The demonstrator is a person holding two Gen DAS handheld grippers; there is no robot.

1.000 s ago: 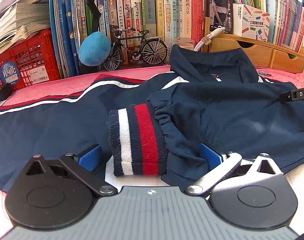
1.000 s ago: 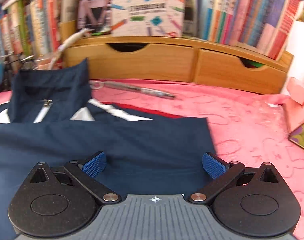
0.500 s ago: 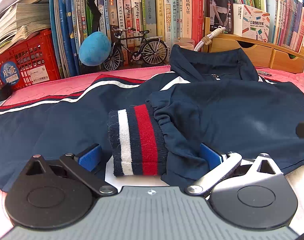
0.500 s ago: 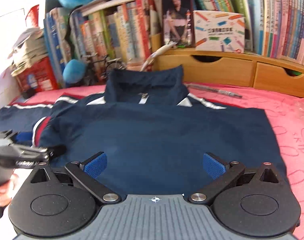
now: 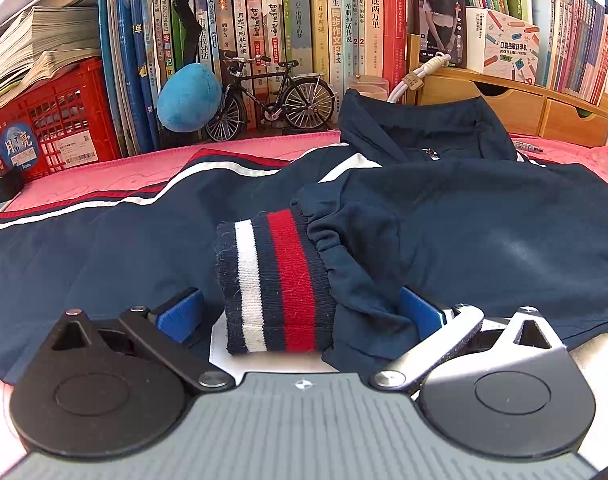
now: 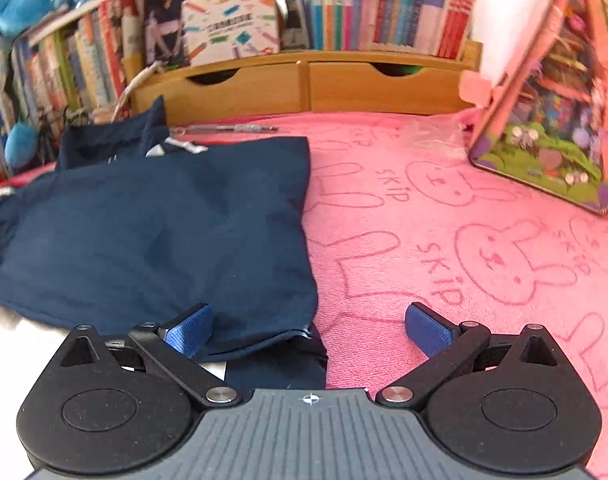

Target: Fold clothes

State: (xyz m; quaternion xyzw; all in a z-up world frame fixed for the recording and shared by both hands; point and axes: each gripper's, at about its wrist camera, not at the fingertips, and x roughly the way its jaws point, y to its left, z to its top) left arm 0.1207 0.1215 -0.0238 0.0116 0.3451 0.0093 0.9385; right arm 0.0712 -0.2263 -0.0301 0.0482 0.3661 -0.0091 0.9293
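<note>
A navy jacket with red and white stripes lies on the pink cloth. Its right sleeve is folded across the body, and the striped cuff lies between the fingers of my left gripper, which is open wide around it. In the right wrist view the folded jacket body fills the left half. My right gripper is open, low over the jacket's near right corner; the left pad is over the fabric, the right pad over the pink cloth.
Books, a red crate, a blue plush ball and a model bicycle line the back. A wooden drawer unit and a pen sit behind the jacket. A pink picture stand stands at the right.
My right gripper swung right and down to the jacket's near right corner and left the left wrist view. My left gripper has stayed still around the cuff.
</note>
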